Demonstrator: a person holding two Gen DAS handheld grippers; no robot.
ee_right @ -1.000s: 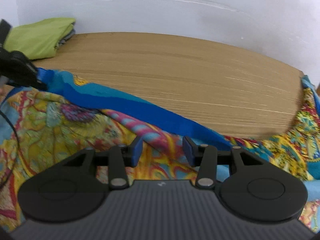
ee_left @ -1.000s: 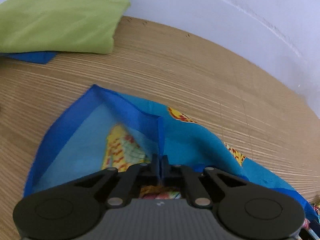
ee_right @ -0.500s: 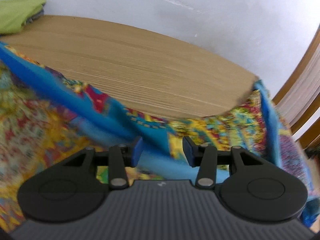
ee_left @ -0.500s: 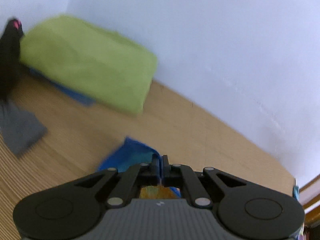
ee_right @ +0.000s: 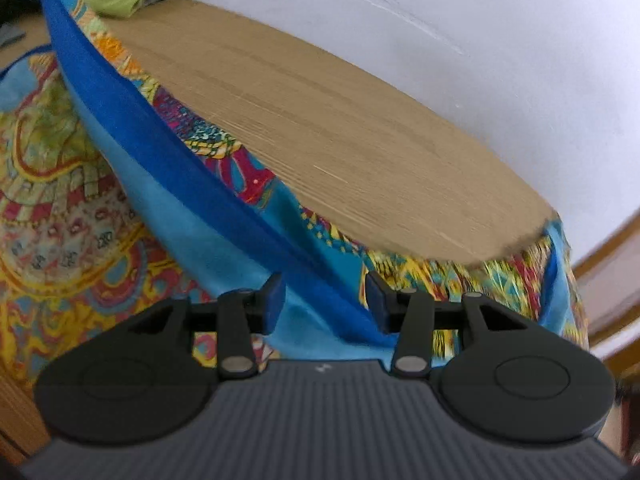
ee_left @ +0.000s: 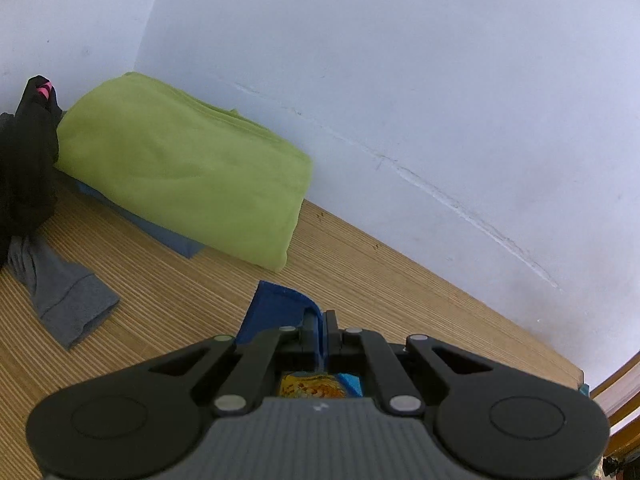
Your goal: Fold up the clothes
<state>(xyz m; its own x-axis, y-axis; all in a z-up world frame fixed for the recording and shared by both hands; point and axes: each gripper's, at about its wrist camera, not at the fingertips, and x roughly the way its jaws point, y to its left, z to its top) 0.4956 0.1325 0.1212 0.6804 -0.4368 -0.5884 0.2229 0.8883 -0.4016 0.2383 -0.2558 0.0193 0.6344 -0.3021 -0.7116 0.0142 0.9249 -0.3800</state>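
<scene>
The blue-bordered, multicoloured patterned cloth (ee_right: 168, 184) is pinched by the left gripper (ee_left: 319, 336) near the folded lime-green garment (ee_left: 184, 164); the right gripper (ee_right: 323, 296) is spread around its border.

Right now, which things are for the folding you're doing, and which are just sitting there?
For the folding: colourful cloth, left gripper pinching its blue edge, right gripper open beside it.

Just sitting: green folded pile, grey garment, black garment, table.

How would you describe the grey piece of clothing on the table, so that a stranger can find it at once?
Start from the wooden table against the white wall, and find the folded green cloth near the corner. In front of it and to its left, a grey sleeve lies loose on the wood. Unlike the green cloth it is dull grey, unfolded, with a stitched cuff.
</scene>
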